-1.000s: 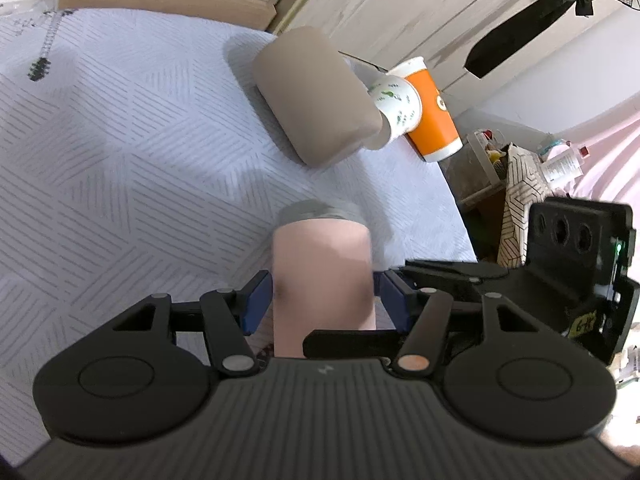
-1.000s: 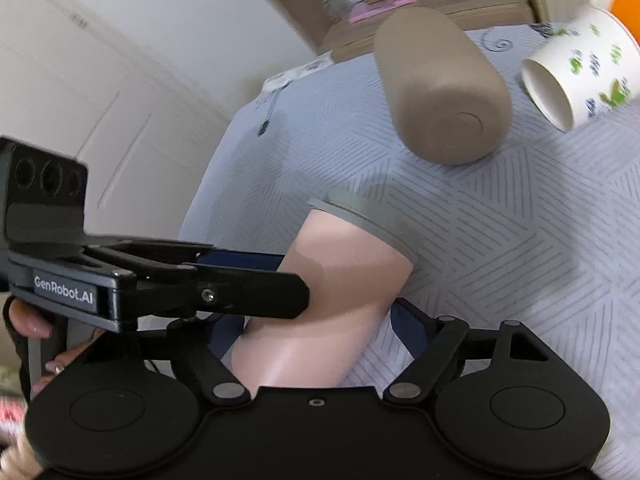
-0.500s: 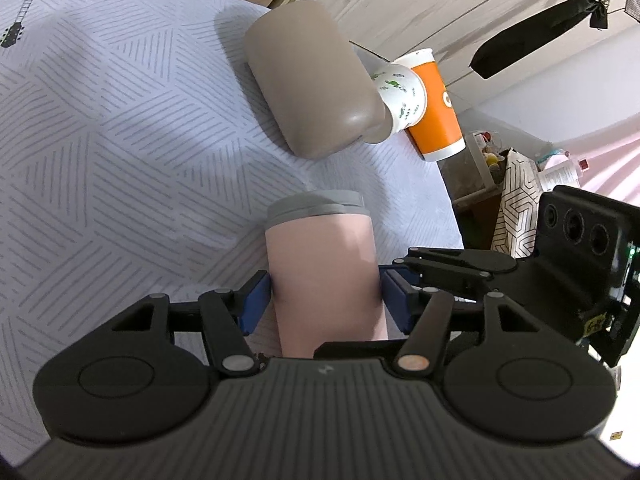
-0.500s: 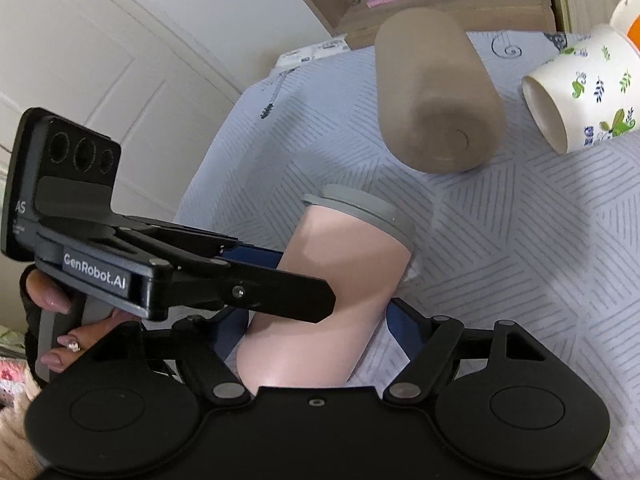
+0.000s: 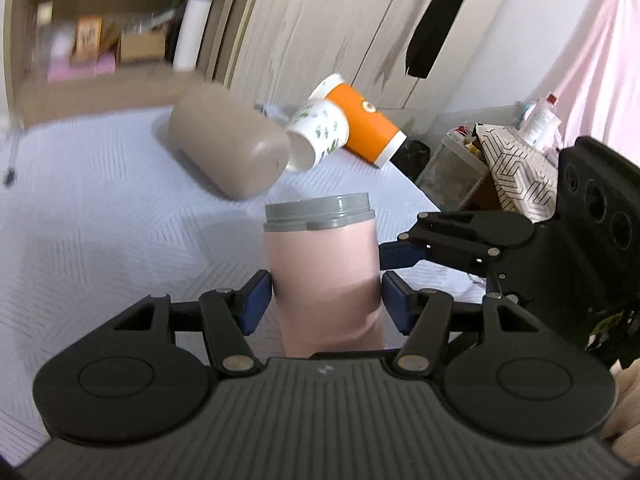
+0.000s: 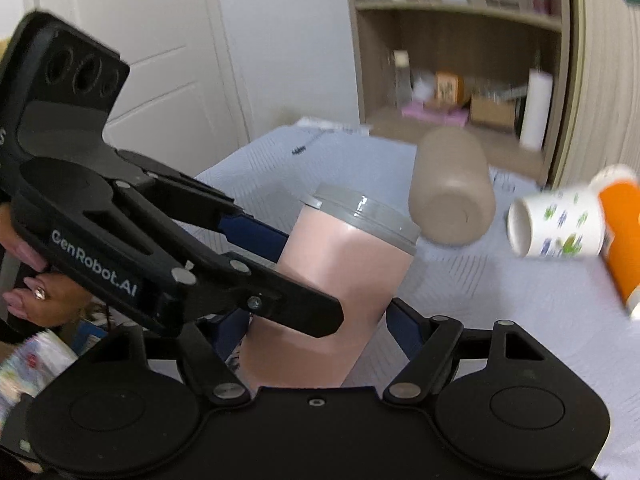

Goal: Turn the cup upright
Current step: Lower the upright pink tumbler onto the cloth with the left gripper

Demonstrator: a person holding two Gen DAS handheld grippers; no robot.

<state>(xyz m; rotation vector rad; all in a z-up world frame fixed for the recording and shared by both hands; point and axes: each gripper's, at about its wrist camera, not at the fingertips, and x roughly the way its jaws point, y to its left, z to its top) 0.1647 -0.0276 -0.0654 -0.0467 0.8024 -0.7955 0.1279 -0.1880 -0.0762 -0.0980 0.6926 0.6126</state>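
A pink cup [image 5: 324, 268] with a grey screw rim [image 5: 318, 213] is held between both grippers, grey rim pointing up and away. My left gripper [image 5: 325, 300] is shut on the pink cup, blue pads on both sides. My right gripper [image 6: 320, 328] is shut on the same cup [image 6: 340, 284] from the other side. In the right wrist view the left gripper [image 6: 120, 248] crosses in front of the cup. In the left wrist view the right gripper [image 5: 500, 248] reaches in from the right. The cup's lower end is hidden by the gripper bodies.
A tan cup [image 5: 228, 148] lies on its side on the white patterned bedspread [image 5: 80, 240]. A white floral paper cup [image 5: 316, 136] and an orange cup [image 5: 364, 128] lie on their sides behind it. A wooden shelf [image 6: 460, 60] stands beyond the bed. Bags [image 5: 516, 164] sit at the right.
Both grippers have tilted up with the pink cup, swinging it from lying low toward upright. The views now show the shelf and wall rather than looking down on the bed.
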